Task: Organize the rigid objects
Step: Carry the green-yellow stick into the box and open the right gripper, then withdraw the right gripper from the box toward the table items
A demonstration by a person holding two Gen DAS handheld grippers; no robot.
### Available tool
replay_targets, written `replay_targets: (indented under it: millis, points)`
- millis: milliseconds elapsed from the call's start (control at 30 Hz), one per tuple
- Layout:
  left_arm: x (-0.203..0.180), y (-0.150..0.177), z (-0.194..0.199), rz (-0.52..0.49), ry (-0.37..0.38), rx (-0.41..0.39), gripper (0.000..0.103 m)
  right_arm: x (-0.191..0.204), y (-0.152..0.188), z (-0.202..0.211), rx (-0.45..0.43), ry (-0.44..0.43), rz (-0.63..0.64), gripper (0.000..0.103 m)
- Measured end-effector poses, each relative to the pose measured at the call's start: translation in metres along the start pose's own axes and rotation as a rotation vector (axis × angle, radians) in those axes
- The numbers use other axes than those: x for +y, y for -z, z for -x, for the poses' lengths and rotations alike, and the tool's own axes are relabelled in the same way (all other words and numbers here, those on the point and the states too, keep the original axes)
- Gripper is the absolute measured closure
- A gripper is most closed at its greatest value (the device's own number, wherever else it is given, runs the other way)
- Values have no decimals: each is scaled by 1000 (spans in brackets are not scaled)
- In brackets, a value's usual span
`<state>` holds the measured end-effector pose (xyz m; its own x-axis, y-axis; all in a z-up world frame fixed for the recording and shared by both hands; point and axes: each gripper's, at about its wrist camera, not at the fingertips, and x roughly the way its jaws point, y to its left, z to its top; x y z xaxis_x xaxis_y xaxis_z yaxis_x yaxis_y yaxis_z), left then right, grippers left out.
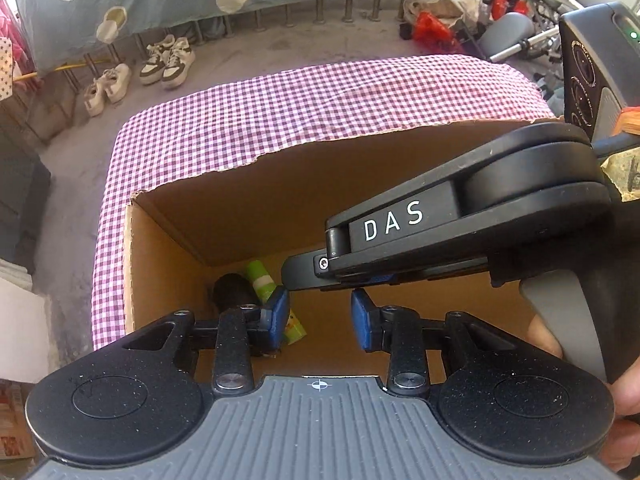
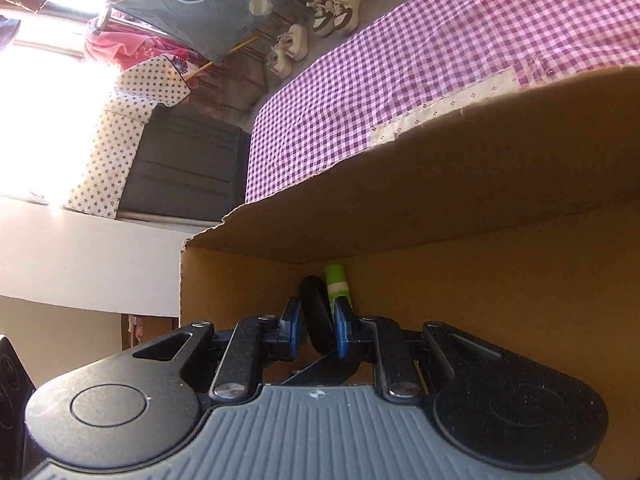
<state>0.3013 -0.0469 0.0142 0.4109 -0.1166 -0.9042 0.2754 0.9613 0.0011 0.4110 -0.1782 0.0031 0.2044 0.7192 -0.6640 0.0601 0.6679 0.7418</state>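
An open cardboard box (image 1: 168, 280) stands on a purple checked cloth (image 1: 320, 100). In its far corner lie a green bottle (image 1: 260, 276) and a round black object (image 1: 232, 290). My left gripper (image 1: 319, 316) hangs over the box's inside, its blue pads a narrow gap apart with nothing between them. My right gripper (image 1: 308, 276) reaches in from the right, above the bottle. In the right wrist view the right gripper (image 2: 319, 322) has its pads close together. The black object (image 2: 314, 300) and the green bottle (image 2: 335, 276) show beyond them in the box (image 2: 480, 240) corner.
The checked cloth (image 2: 440, 60) covers the table beyond the box. Two pairs of pale shoes (image 1: 166, 60) sit on the floor by a draped rack. Bags and metal frames crowd the far right (image 1: 440, 20). A hand (image 1: 628, 380) holds the right gripper's grey handle.
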Motion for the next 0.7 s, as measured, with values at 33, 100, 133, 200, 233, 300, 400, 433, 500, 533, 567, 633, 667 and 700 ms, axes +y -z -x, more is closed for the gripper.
replay_targets:
  millis: [33,100,133,200,233,300,400,433,500,533,567,633,667,700]
  points:
    - [0,0,4,-1,2,-9,70,0,1,3,-6,-3,2,83]
    - [1,-2,13,-8,4,-34,69,2,3,15,-24,-13,9,83]
    - [0,-2,18,-12,2,-47,68,4,5,22,-33,-19,12,83]
    - [-1,-1,33,-19,0,-74,66,10,12,39,-59,-36,23,83]
    - [-2,1,40,-23,5,-88,63,13,15,49,-73,-48,33,83]
    - [-3,4,59,-29,14,-124,57,21,25,74,-107,-77,55,83]
    - [-8,16,95,-51,24,-200,44,35,47,117,-164,-129,92,82]
    - [-9,22,108,-56,30,-225,39,39,55,133,-185,-151,105,82]
    - [-11,36,133,-62,50,-280,29,47,74,165,-232,-197,134,77]
    - [-11,45,146,-65,62,-312,23,49,87,181,-259,-223,148,72]
    - [-12,54,157,-69,72,-339,16,51,100,194,-286,-244,163,59]
    - [-16,75,177,-85,96,-395,4,49,128,218,-345,-276,201,41]
    - [-18,87,185,-96,102,-424,2,46,144,227,-369,-279,219,38]
    - [-20,99,191,-108,107,-447,1,43,162,235,-393,-277,230,38]
